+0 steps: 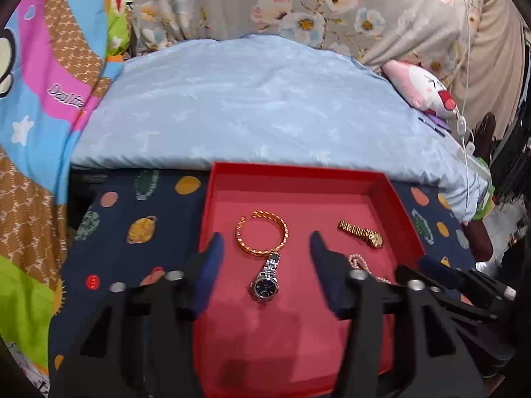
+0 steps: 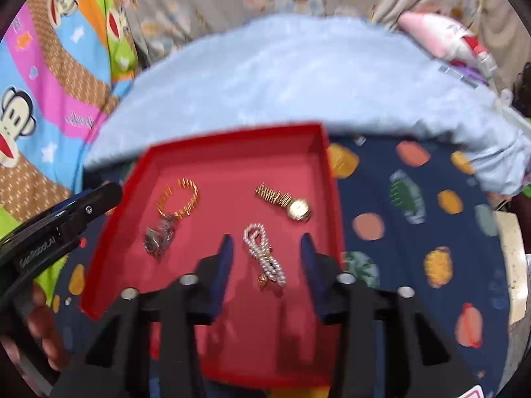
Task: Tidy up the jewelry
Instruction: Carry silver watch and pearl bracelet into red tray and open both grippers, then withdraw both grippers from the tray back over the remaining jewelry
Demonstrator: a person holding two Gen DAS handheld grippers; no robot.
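A shallow red tray (image 1: 298,169) (image 2: 232,136) holds all the jewelry. In it lie a twisted gold bangle (image 1: 265,214) (image 2: 194,195), a silver watch (image 1: 265,287) (image 2: 159,238) touching the bangle, a gold watch (image 1: 361,233) (image 2: 288,202) and a pearl bracelet (image 1: 356,260) (image 2: 265,258). My left gripper (image 1: 265,242) hovers open over the tray, with the bangle and silver watch lying loose between its blue pads. My right gripper (image 2: 265,242) is open too. The pearl bracelet lies untouched between its fingers.
The tray rests on a dark blue cloth with coloured spots (image 1: 139,248) (image 2: 415,232). Behind it lie a light blue quilt (image 1: 259,99), a pink plush toy (image 1: 421,89) and a bright cartoon blanket (image 1: 39,99). A person's hand (image 2: 43,325) shows at the lower left.
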